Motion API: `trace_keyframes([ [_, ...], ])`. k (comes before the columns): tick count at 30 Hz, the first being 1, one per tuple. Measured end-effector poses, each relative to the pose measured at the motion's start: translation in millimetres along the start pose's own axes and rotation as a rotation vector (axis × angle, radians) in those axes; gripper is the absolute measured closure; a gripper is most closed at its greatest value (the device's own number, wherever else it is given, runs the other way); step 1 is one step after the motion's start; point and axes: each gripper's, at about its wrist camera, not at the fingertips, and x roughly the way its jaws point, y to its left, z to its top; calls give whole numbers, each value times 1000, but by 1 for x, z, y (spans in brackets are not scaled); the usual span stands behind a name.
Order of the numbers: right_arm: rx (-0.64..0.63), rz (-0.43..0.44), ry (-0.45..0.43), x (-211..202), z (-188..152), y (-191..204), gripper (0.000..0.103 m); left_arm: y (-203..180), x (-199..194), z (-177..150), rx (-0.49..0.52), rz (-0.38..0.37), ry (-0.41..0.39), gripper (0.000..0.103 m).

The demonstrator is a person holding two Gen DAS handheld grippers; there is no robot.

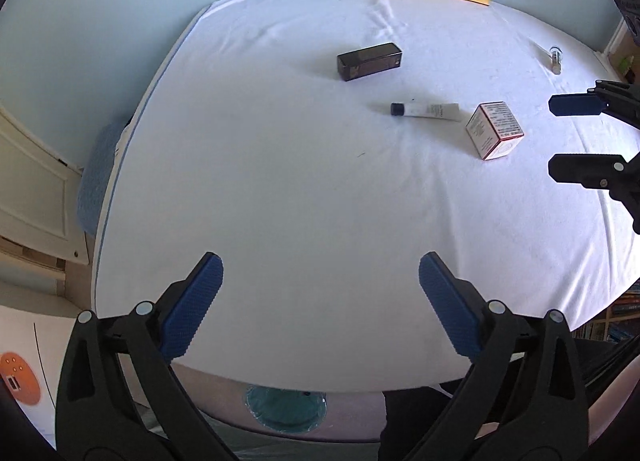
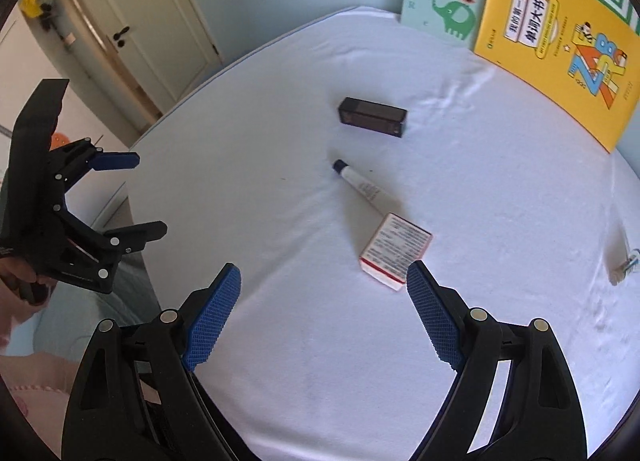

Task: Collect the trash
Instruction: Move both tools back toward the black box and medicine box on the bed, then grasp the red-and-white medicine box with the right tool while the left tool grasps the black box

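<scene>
- Left gripper (image 1: 320, 285): fingers spread wide, nothing between the blue pads (image 1: 192, 309); it hangs over the near edge of the white sheet (image 1: 280, 201). In the right wrist view it appears at 9 o'clock (image 2: 140, 193), held by a hand (image 2: 20, 281).
- Right gripper (image 2: 324, 293): fingers spread wide and empty. In the left wrist view it enters at 3 o'clock (image 1: 554, 137).
- Red-and-white carton (image 2: 396, 251): lies flat on the sheet, just beyond the right gripper's right fingertip at 1 o'clock, not touched. In the left wrist view it sits at 2 o'clock (image 1: 494, 131).
- White tube with dark cap (image 2: 358, 183): lies just beyond the carton at 12 o'clock, cap end pointing away, apart from the carton.
- Dark brown box (image 2: 374, 117): lies on its long side farther out at 12 o'clock, apart from the tube.
- Small clear item (image 1: 555, 57): near the sheet's right edge at 2 o'clock; too small to identify.
- Yellow book (image 2: 560, 41) and elephant book (image 2: 444, 1): stand against the wall at the far edge, 1 o'clock.
- White door (image 2: 132, 21): at 10 o'clock, beyond the sheet.
</scene>
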Motion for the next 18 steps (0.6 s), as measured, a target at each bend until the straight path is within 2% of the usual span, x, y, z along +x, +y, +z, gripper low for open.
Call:
trace_keyframes([
  [10,161,-54,0,2,-15,-53,16,-25,24,56,117,-52,20,7],
  [18,305,-91,6,21,-12,-51,16,-20,54,107,303,-87,35,7],
])
